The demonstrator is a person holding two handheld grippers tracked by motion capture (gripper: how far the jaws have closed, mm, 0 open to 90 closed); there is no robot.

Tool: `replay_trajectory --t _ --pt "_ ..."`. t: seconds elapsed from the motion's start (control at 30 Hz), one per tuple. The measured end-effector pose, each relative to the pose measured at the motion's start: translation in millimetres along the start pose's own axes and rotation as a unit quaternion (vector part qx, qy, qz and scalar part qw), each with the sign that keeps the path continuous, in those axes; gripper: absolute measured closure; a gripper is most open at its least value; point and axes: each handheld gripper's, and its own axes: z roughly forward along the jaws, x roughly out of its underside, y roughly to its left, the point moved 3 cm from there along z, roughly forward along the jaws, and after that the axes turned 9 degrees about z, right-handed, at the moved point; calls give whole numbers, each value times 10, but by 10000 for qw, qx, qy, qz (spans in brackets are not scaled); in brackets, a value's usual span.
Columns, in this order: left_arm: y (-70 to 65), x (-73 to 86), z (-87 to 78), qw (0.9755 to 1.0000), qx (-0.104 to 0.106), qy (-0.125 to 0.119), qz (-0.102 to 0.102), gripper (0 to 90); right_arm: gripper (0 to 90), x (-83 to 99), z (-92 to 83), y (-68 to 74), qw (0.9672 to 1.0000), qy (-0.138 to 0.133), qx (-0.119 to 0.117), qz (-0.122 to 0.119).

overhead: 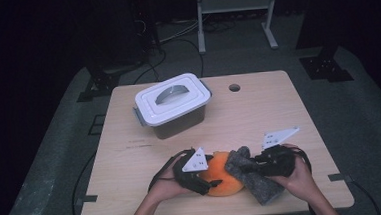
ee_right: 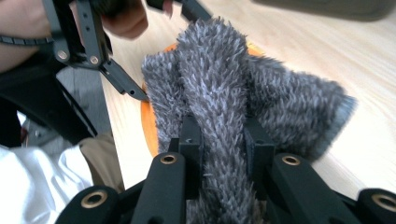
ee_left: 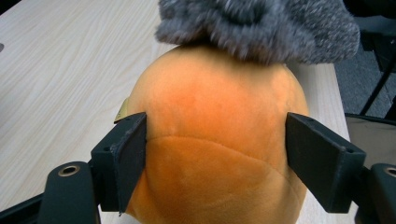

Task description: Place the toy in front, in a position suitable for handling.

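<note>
1. the light wooden table [overhead: 259, 113] has a round hole [overhead: 234, 88] near its far edge and stands on grey floor in a dark room; a white-lidded box [overhead: 172, 104] sits far left.
2. the orange plush ball [overhead: 221, 174] lies at the near edge, round and soft, with a seam across it.
3. the grey fuzzy cloth [overhead: 255, 176] touches its right side, its long axis running from the ball toward the near right.
4. the left gripper [ee_left: 215, 163] has wide jaws on both sides of the ball, barely touching it.
5. the right gripper [ee_right: 219, 144] is clamped on the cloth.
</note>
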Motion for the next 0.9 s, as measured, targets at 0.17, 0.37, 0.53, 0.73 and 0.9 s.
replay_trajectory --t 0.17,0.37,0.53,0.73,0.9 --pt "45 -18 38 9998 -8 23 -186 115 730 -38 139 67 9996 203 -117 -174" --pt "54 -31 23 9986 -525 -24 114 415 737 -132 102 13 9998 125 93 -156" --pt "86 -32 -2 9951 -962 -119 213 420 740 -258 70 -58 9999 -113 81 -18" --pt "109 -17 -12 9980 -627 4 -71 195 743 -258 253 -75 10000 6 -14 -29" --pt "75 8 -8 9983 -584 -46 -19 375 746 -169 233 -70 10000 -7 49 -62"
